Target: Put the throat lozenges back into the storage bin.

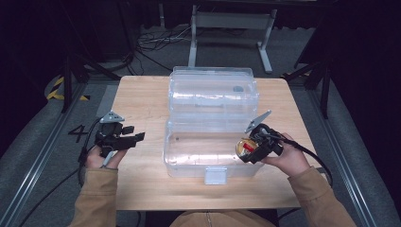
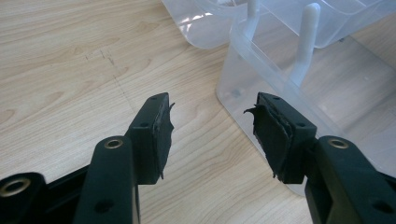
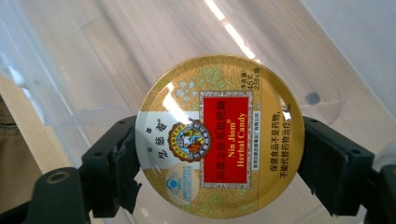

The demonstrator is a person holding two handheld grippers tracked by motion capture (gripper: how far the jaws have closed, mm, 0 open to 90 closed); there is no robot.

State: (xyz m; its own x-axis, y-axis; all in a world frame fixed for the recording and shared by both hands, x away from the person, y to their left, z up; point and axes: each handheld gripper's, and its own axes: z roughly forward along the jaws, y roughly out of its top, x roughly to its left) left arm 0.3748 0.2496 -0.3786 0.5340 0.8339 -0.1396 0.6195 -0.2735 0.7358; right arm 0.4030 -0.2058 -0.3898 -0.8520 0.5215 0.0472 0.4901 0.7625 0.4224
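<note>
A clear plastic storage box (image 1: 198, 156) lies open in the middle of the wooden table, its lid (image 1: 213, 92) folded back on the far side. My right gripper (image 1: 246, 150) is shut on a round gold candy tin (image 1: 244, 147) with a red label, held over the right end of the box. In the right gripper view the tin (image 3: 219, 135) sits flat between both jaws above the transparent box floor (image 3: 116, 56). My left gripper (image 1: 137, 138) stands open left of the box, nothing between its fingers (image 2: 156, 128); the box corner (image 2: 243, 88) lies just ahead of it.
The wooden table (image 1: 142, 99) has bare surface left of and in front of the box. A white latch (image 1: 215, 176) juts from the box's front wall. Beyond the table are a metal stand (image 1: 231, 21) and floor cables (image 1: 151, 42).
</note>
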